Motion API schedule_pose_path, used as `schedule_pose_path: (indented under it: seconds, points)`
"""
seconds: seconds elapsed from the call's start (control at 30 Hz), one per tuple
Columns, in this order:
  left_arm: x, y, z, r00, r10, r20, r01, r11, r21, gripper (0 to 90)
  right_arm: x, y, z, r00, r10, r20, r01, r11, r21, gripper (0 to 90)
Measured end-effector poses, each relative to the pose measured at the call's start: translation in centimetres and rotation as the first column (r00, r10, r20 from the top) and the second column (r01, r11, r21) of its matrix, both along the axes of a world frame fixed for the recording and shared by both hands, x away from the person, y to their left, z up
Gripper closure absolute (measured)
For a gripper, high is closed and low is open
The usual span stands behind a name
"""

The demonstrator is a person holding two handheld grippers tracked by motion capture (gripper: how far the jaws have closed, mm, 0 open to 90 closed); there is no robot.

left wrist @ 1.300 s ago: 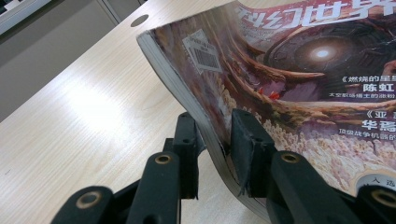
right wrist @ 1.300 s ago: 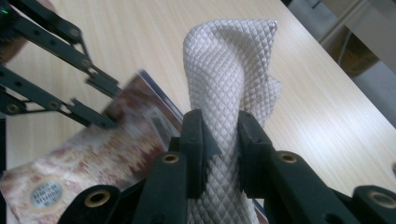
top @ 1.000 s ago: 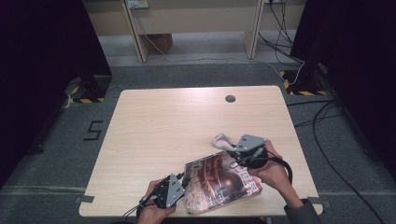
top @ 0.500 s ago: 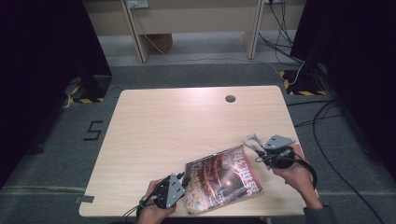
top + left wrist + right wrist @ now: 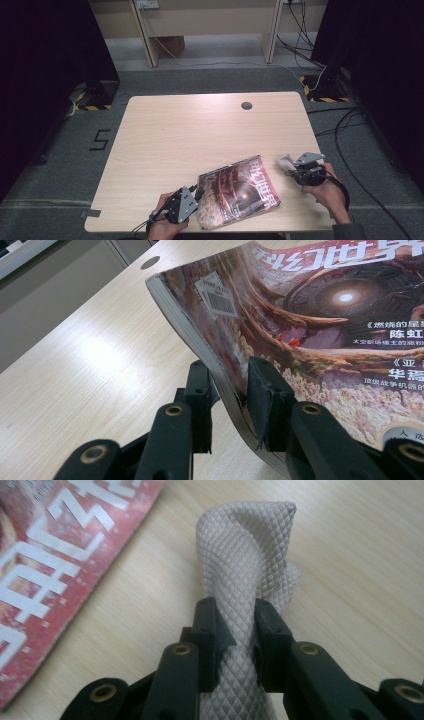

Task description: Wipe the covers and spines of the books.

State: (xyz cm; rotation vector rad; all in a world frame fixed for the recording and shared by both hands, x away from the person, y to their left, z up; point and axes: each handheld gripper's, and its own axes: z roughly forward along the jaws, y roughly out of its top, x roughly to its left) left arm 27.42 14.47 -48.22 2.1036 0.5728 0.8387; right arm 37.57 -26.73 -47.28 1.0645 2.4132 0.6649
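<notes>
The magazine (image 5: 236, 192) is lying near the front edge of the table (image 5: 200, 130), cover up, its corner nearest the person lifting off the wood. The left gripper (image 5: 227, 390) is clamping that raised edge, one jaw under the pages and one on the cover. To the right of the magazine, just clear of it, the right gripper (image 5: 235, 625) is pinching a bunched white cloth (image 5: 250, 555) above the table.
</notes>
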Motion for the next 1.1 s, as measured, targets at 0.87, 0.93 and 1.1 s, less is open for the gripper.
schedule_pose_path:
  seconds: [0.87, 0.93, 1.1]
  points:
    - [0.0, 0.0, -0.1, 1.0, 0.003, 0.004, -0.003, 1.0, 0.004, 70.7, -0.2, 0.6, 0.9, 0.9939, -0.087, 0.069, 0.08, 0.992, 0.097, 37.4]
    - [0.1, 0.0, 0.0, 1.0, 0.003, 0.004, -0.003, 1.0, 0.005, 70.7, -0.3, 1.3, 1.0, 0.9956, -0.057, 0.074, 0.05, 0.994, 0.095, 36.7]
    - [0.1, 0.0, -0.1, 1.0, 0.002, 0.002, -0.002, 1.0, 0.008, 70.6, -0.7, 3.4, 1.5, 0.9968, 0.012, 0.079, -0.022, 0.992, 0.126, 33.2]
